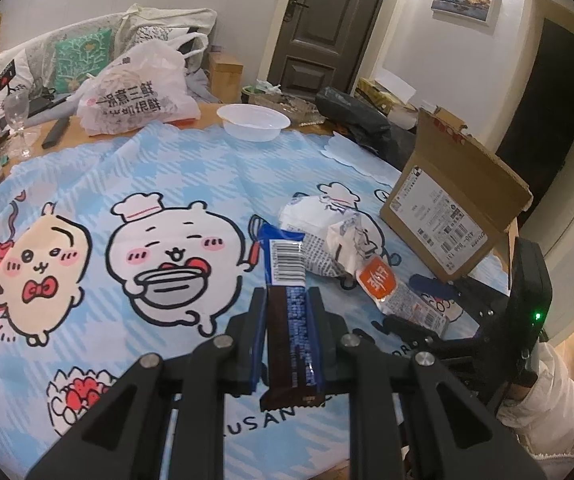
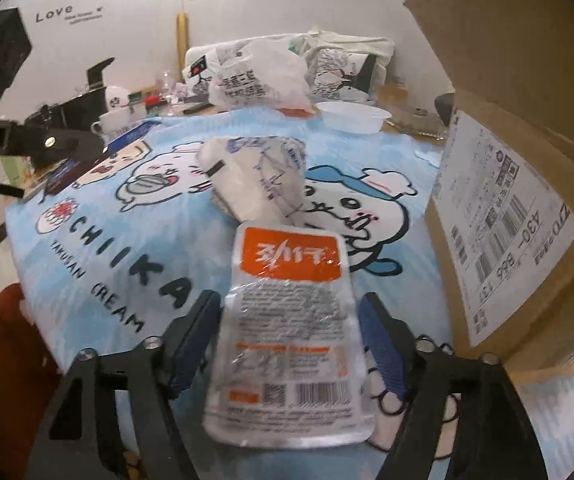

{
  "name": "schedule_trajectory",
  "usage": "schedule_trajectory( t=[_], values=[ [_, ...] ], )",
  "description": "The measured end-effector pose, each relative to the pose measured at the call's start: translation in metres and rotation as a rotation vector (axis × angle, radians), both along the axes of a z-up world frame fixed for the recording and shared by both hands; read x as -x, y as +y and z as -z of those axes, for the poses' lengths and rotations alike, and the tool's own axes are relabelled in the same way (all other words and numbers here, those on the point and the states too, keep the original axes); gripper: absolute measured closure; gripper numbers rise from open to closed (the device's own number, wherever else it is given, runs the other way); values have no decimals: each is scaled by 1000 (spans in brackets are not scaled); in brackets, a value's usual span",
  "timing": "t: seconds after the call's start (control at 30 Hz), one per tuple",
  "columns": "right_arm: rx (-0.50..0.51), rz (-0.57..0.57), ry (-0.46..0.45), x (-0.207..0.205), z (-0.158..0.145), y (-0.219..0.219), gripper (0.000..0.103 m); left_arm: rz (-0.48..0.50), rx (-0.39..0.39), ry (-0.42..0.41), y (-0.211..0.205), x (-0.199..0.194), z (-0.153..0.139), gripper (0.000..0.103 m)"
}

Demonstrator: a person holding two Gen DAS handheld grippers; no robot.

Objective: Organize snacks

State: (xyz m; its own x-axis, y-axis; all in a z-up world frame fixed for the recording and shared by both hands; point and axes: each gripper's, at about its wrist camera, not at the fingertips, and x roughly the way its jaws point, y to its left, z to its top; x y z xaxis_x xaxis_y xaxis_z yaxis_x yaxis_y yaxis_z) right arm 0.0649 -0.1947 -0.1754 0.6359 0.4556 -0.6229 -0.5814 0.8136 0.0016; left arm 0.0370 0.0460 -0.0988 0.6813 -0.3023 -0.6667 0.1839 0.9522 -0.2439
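A pale blue and white checked tablecloth carries cartoon figures in white and cream with pink cheeks, red bows and black outlines. On it lie a dark blue snack bar with a white barcode panel and a brown underside, a clear packet with an orange label, and a white wrapper with what looks like blue print. Beside them stands a plain brown cardboard box bearing a white label, and further back a white plastic bowl.
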Motion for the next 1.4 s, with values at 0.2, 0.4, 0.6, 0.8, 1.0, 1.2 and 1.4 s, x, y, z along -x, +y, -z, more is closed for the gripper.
schedule_trajectory(
  t=[0.2, 0.4, 0.6, 0.8, 1.0, 1.2, 1.4],
  values=[
    [-2, -22, 17, 4, -4, 2, 40, 8, 3, 9, -3, -2, 4, 87],
    [-31, -38, 2, 15, -15, 6, 40, 5, 9, 8, 0, -2, 4, 87],
    [-36, -58, 17, 22, -16, 13, 40, 2, 17, 3, 3, 2, 3, 87],
    [-58, -98, -19, 32, -34, 25, 40, -7, 20, -23, 8, 7, -6, 87],
    [-97, -160, -118, 45, -87, 37, 40, -14, 24, -111, 18, 13, -48, 87],
    [-144, -172, -248, 54, -156, 33, 40, 25, -34, -229, 2, 8, -110, 87],
    [-116, -55, -350, 43, -203, -5, 40, 175, -75, -316, -60, -9, -166, 87]
  ],
)
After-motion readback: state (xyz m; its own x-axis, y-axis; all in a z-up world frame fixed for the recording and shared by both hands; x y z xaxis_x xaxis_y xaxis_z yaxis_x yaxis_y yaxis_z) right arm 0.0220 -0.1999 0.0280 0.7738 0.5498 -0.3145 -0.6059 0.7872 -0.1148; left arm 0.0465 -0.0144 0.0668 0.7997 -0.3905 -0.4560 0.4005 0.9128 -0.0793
